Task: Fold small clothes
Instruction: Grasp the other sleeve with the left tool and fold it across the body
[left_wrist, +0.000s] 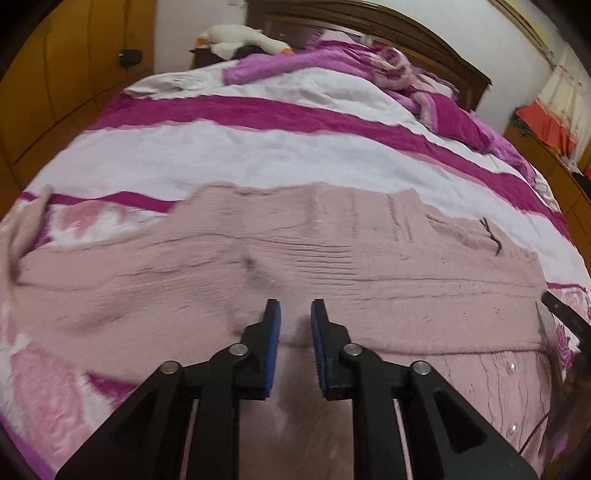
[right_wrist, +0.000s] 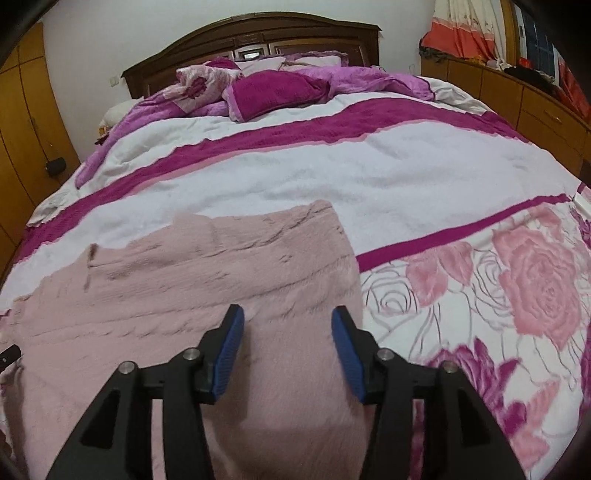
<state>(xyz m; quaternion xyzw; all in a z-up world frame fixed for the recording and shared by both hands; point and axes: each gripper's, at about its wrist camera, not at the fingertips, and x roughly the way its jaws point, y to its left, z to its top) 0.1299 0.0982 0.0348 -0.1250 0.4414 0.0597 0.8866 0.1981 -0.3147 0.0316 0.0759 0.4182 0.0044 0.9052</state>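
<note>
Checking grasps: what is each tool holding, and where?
The left tool seems shut on the near edge of the cardigan; the right tool is open, holding nothing.

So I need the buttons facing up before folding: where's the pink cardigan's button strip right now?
In the left wrist view, the button strip runs along the pink cardigan at lower right, just right of the left gripper, near the bed cover's rose-print edge.

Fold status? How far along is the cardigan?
Done: pink cardigan laid out on the bed. In hand: left gripper closed low at its near edge, grip unclear; right gripper open above it. Left: folding it down; it spans wide, no compact bundle.
</note>
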